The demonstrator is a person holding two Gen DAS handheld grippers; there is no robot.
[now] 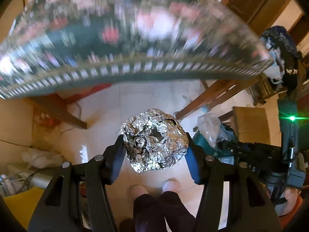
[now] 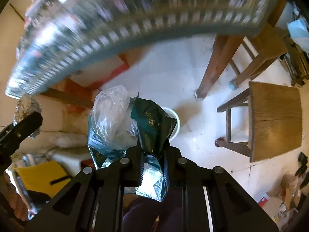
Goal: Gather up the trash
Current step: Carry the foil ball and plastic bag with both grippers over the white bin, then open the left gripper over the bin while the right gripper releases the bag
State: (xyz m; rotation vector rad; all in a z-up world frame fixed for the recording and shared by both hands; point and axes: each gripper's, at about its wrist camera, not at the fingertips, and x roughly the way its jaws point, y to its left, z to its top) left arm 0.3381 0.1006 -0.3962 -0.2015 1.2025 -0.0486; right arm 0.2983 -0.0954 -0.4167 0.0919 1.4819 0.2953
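Below green wrapper (image 2: 152, 123), white bin (image 2: 174, 123)

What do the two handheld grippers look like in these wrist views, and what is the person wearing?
Both are black plastic frames with triangular cut-outs and round silver pivot pins. The left gripper has blue finger pads. The right gripper has dark fingers; in the left view its body shows white lettering and a green light. The person wears dark trousers, light shoes and an orange sleeve.
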